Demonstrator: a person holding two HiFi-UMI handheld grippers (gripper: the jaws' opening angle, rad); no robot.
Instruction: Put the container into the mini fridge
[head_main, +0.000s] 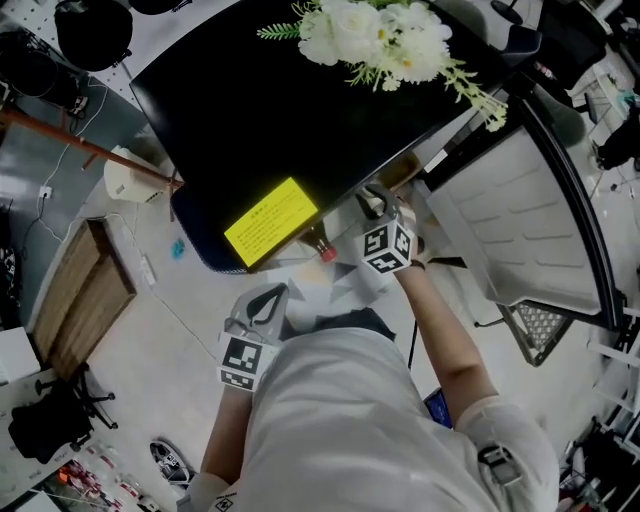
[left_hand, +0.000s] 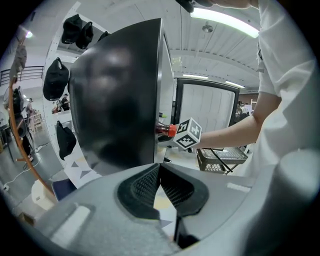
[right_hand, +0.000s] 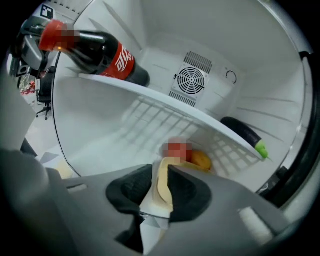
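Note:
The black mini fridge (head_main: 260, 110) stands with its door (head_main: 510, 220) swung open to the right. My right gripper (right_hand: 161, 172) reaches into the white interior with its jaws open. A cream container (right_hand: 163, 184) holding yellow and red food shows in the gap between them, low in the fridge; the pads do not press on it. A cola bottle (right_hand: 107, 55) lies on the white shelf (right_hand: 165, 100), its red cap poking out of the opening (head_main: 321, 249). My left gripper (left_hand: 160, 180) hovers outside beside the fridge (left_hand: 115, 100), shut on nothing.
A dark eggplant (right_hand: 242, 132) lies on the shelf's right end. White flowers (head_main: 380, 35) and a yellow sticker (head_main: 270, 222) sit on the fridge top. A wire basket (head_main: 540, 328) stands past the door, a wooden board (head_main: 80, 295) on the floor at left.

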